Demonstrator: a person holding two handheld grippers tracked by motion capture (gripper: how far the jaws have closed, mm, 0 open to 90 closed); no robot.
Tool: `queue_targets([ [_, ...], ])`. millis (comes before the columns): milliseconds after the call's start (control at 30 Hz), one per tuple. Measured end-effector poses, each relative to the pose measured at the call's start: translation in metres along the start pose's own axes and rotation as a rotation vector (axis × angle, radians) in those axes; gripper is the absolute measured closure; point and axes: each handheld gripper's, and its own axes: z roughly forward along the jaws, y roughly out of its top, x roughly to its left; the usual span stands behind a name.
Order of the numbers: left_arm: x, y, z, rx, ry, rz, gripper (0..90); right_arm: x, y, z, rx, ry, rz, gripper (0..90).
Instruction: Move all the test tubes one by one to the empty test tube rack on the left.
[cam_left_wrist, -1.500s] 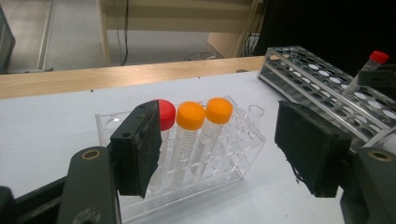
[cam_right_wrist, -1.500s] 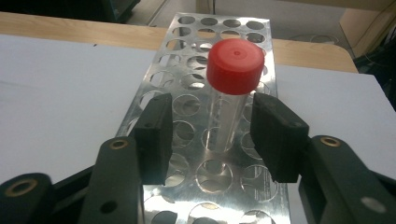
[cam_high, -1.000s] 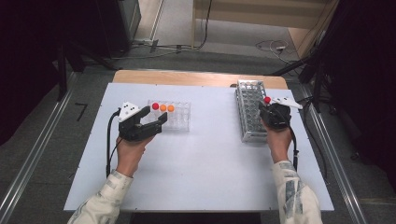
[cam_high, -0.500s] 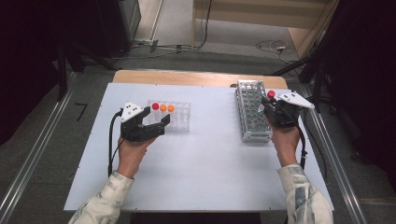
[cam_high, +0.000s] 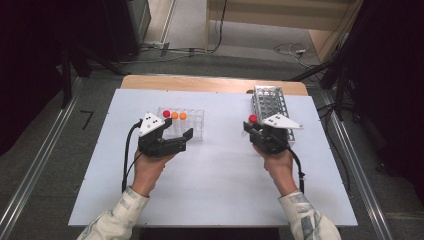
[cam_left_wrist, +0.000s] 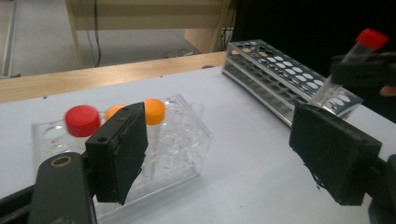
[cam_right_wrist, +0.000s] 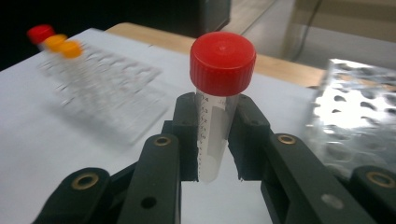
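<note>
The right tool (cam_right_wrist: 217, 154) pinches a red-capped tube (cam_right_wrist: 218, 98) upright between its pads, lifted off the bench (cam_high: 220, 195) just at nine o'clock of the metal rack (cam_high: 272, 102). The left tool (cam_left_wrist: 233, 158) has just been opening and stands spread with nothing between its jaws, close to the clear rack (cam_high: 192, 125) at its twelve o'clock, where one red-capped and two orange-capped tubes (cam_high: 179, 116) stand.
</note>
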Motion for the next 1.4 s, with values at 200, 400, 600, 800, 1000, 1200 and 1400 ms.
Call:
queue_targets([
  [200, -0.01, -0.002, 0.001, 0.008, -0.025, 0.018, 20.2, 0.039, -0.01, 0.02, 0.044, 0.086, -0.044, 71.1],
  [400, -0.017, -0.004, 0.004, 0.022, -0.051, 0.04, 22.6, 0.07, -0.019, 0.036, 0.068, 0.149, -0.076, 71.1],
  [600, -0.02, -0.008, 0.007, 0.036, -0.123, 0.062, 35.2, 0.093, -0.019, 0.046, 0.078, 0.196, -0.092, 71.1],
  [800, -0.023, -0.01, 0.009, 0.039, -0.15, 0.107, 56.0, 0.111, -0.02, 0.052, 0.093, 0.23, -0.148, 71.0],
  [1000, -0.025, -0.014, 0.013, 0.07, -0.147, 0.138, 62.1, 0.115, -0.019, 0.054, 0.089, 0.247, -0.143, 71.0],
  [1200, -0.024, -0.017, 0.015, 0.076, -0.135, 0.14, 67.1, 0.113, -0.017, 0.051, 0.082, 0.247, -0.137, 71.0],
  [1400, -0.023, -0.016, 0.014, 0.076, -0.14, 0.143, 69.3, 0.114, -0.017, 0.051, 0.086, 0.253, -0.137, 71.0],
])
